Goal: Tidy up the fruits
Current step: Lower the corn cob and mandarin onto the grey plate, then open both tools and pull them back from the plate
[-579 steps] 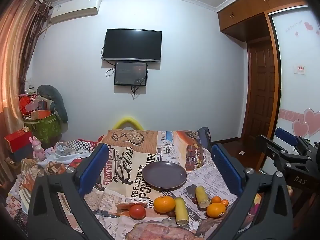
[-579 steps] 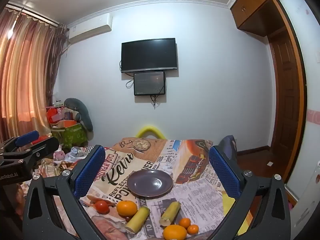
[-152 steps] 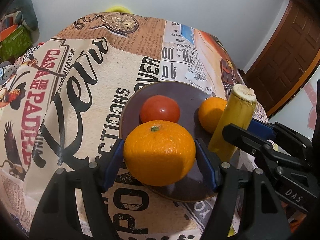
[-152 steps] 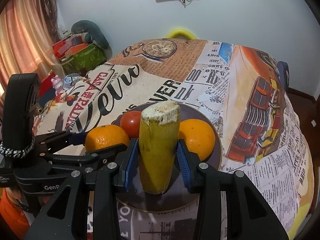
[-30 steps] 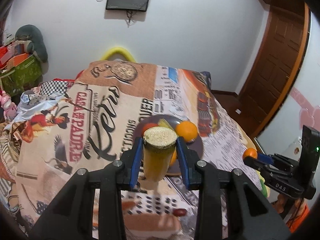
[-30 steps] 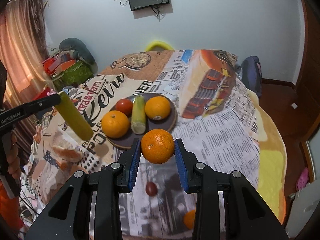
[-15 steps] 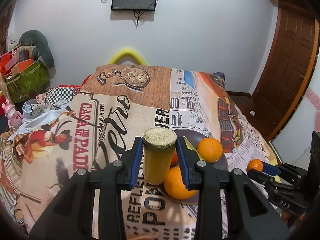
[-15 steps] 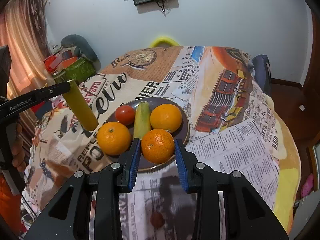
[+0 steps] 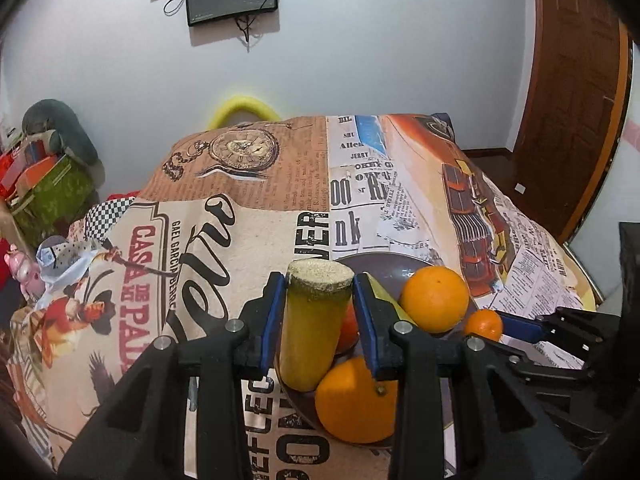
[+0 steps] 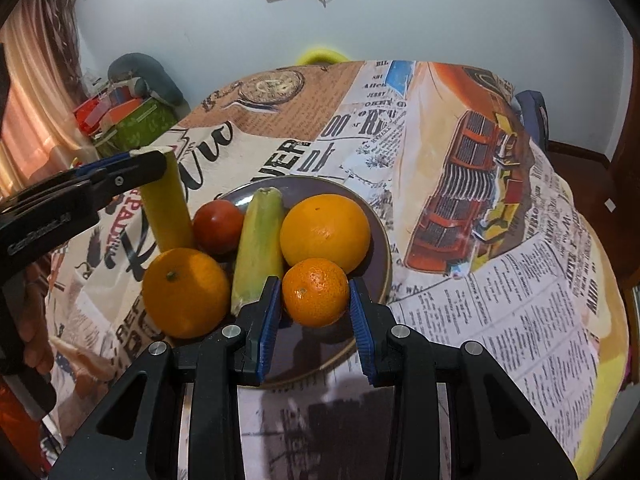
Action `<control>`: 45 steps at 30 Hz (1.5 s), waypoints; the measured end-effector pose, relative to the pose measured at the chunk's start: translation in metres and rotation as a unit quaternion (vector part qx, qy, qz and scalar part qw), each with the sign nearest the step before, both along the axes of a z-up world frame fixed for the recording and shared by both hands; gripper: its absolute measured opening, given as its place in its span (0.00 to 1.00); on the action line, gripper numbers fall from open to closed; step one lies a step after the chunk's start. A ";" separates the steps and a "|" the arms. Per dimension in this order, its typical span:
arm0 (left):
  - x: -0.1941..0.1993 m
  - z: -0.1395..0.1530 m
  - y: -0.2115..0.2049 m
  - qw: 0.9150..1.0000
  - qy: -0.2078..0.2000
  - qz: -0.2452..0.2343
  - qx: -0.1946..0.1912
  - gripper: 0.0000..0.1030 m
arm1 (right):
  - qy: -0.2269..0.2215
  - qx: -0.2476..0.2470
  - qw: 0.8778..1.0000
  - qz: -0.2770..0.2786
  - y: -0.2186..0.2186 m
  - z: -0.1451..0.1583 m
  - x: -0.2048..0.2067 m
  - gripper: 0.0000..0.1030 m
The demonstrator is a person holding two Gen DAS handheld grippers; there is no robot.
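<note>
Counter point(image 10: 520, 280) under newspaper-print cloth carries the dark round plate point(image 10: 380, 240). Left gripper point(image 9: 320, 312) clamps the upright yellow-green cane segment point(image 9: 312, 328) at the plate's left rim; right gripper point(image 10: 314, 308) clasps the small orange mandarin point(image 10: 315, 292) over its near, open edge.

Nearly all the lettering sits on the printed tablecloth point(image 9: 248, 208), placed here relative to the plate point(image 10: 380, 256). Left of the plate in the left wrist view, red capitals read "CASA DE PA..." running down the cloth, with a thin line "GAEL GARCIA BERNAL" alongside and large black script further toward the plate, not clear enough to spell. Just behind the plate stand bold letters "VER", "nk" and "00", then smaller newsprint "JERRY" and "BIL" further back. In front of the plate, "EFLEC" and "PO" show in part. The fine newsprint right of the plate is too small to read.
</note>
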State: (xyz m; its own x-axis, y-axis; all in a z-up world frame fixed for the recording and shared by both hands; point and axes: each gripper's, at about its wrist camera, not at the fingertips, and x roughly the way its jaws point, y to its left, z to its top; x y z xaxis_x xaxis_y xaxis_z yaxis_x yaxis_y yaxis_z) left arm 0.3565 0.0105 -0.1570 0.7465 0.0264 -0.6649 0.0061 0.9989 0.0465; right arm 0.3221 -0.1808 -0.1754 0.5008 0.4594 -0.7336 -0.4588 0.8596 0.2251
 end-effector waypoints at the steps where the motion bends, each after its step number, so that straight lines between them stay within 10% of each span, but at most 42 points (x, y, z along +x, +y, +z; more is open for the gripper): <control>1: 0.001 0.000 0.000 1.000 0.000 -0.001 0.001 0.33 | 0.002 0.000 1.000 -0.001 0.001 -0.002 0.002 0.30; 21: 0.003 -0.020 0.003 0.996 0.056 -0.026 -0.070 0.53 | 0.015 -0.019 1.000 0.004 0.009 -0.011 0.003 0.35; 45: -0.110 0.043 0.052 0.997 0.016 0.006 -0.078 0.62 | -0.081 -0.040 0.996 -0.025 -0.037 0.076 -0.080 0.48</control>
